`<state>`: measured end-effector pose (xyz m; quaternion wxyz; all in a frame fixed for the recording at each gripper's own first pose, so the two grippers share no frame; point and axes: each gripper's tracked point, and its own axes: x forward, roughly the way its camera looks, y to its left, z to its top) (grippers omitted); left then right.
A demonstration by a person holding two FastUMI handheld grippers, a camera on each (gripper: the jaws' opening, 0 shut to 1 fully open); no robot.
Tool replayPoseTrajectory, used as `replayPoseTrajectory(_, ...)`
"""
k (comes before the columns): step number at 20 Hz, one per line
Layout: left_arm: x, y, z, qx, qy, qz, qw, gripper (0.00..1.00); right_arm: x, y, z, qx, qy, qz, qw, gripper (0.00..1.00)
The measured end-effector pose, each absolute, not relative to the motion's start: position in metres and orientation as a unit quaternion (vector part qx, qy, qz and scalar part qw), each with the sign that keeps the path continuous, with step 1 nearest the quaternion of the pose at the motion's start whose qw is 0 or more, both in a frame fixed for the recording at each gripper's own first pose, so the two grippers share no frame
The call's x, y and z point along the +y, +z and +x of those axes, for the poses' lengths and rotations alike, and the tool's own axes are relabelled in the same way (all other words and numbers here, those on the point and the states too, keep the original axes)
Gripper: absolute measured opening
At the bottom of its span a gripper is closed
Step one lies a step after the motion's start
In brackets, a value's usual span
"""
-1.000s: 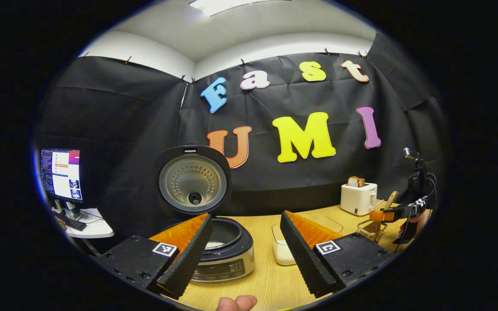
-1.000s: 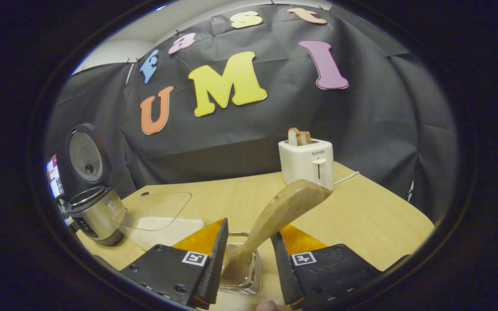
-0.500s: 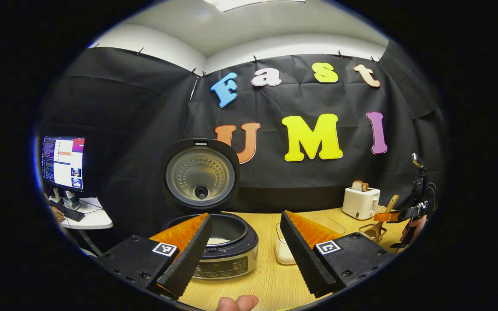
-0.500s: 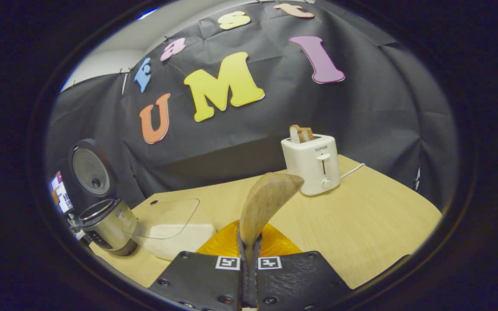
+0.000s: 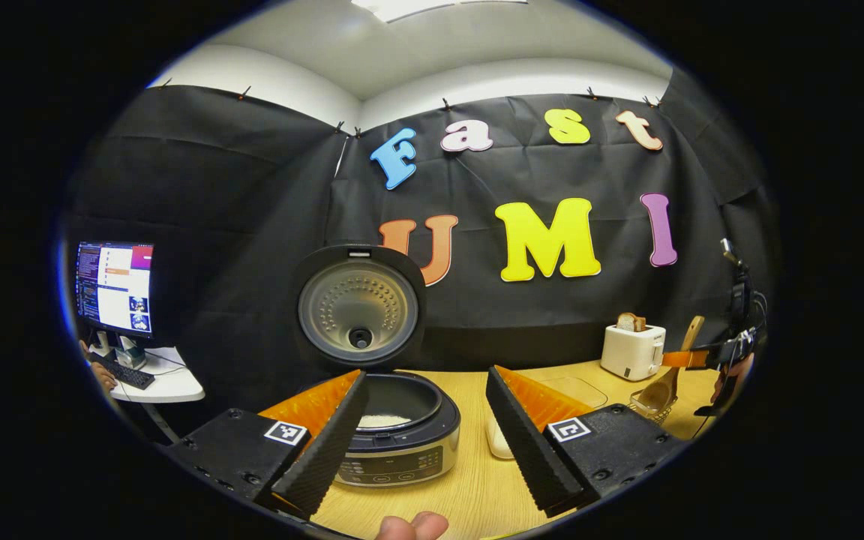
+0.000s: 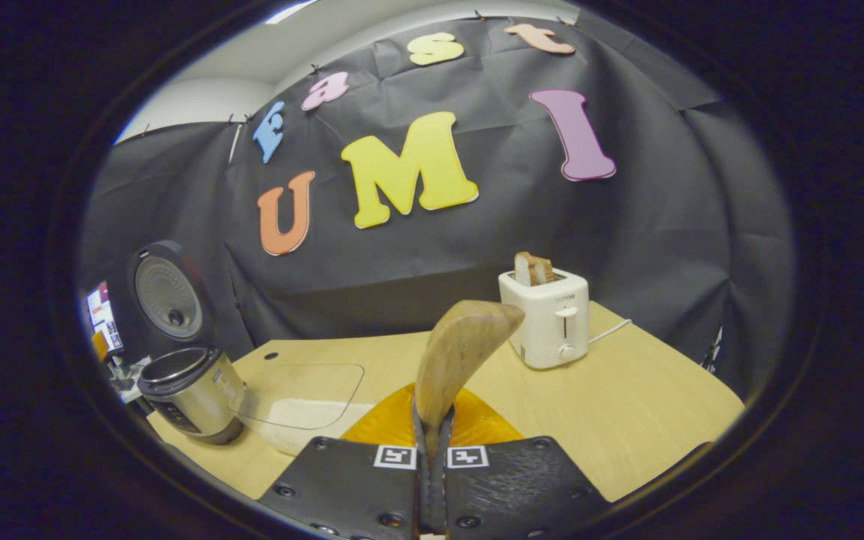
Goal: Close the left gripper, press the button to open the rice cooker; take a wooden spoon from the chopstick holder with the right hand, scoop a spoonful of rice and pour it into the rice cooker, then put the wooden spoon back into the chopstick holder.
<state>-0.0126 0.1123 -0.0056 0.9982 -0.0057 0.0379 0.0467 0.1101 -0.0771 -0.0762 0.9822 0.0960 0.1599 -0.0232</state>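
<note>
The wooden counter (image 6: 627, 405) fills the lower part of the right gripper view. The rice cooker (image 5: 394, 431) stands low in the middle of the left gripper view, with its round lid (image 5: 359, 306) standing straight up behind the pot. A little white rice lies in the pot. In the right gripper view the same cooker sits at the lower left.

A white toaster (image 6: 548, 319) with bread in it stands right of the middle in the right gripper view. A clear box of rice (image 6: 297, 412) with a see-through lid lies low and left of the middle, just beside the cooker.

The left hand-held gripper (image 5: 424, 427) is wide open and holds nothing; the cooker shows between its fingers.

The right hand-held gripper (image 6: 432, 487) is squeezed tight on the wooden spoon (image 6: 458, 352). The spoon sticks up from the bottom middle of the frame. In the left gripper view, at the far right edge, the spoon hangs over the wire chopstick holder (image 5: 646, 409).
</note>
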Motion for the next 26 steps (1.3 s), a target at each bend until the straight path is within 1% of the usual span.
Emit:
replayPoseTrajectory(3,0.113,-0.004,-0.014,0.037,0.043,-0.003,0.998,1.0,-0.069,-0.047,0.115,0.142,-0.016,0.084,0.986,0.0)
replayPoseTrajectory(5,0.117,-0.002,-0.016,0.035,0.046,0.003,0.998,1.0,-0.054,-0.028,0.124,0.134,0.0,0.089,0.987,0.02)
replayPoseTrajectory(7,0.124,-0.001,-0.018,0.031,0.056,0.009,0.998,1.0,-0.034,-0.008,0.136,0.126,0.019,0.09,0.988,0.0)
replayPoseTrajectory(8,0.128,0.001,-0.019,0.029,0.061,0.01,0.998,1.0,-0.022,0.002,0.142,0.121,0.03,0.087,0.988,0.02)
replayPoseTrajectory(12,0.134,0.002,-0.021,0.029,0.065,0.012,0.997,1.0,0.03,0.012,0.174,0.118,0.069,0.064,0.989,0.0)
replayPoseTrajectory(14,0.14,0.002,-0.022,0.028,0.069,0.014,0.997,1.0,0.05,0.001,0.194,0.128,0.077,0.041,0.988,0.0)
replayPoseTrajectory(18,0.146,0.001,-0.023,0.03,0.073,0.004,0.997,1.0,0.081,-0.055,0.225,0.182,0.08,0.002,0.98,0.0)
replayPoseTrajectory(22,0.151,0.002,-0.025,0.032,0.076,0.007,0.997,1.0,0.083,-0.099,0.235,0.217,0.057,-0.037,0.974,0.0)
replayPoseTrajectory(26,0.157,0.001,-0.025,0.031,0.084,0.009,0.996,1.0,0.08,-0.119,0.23,0.23,0.028,-0.097,0.968,0.01)
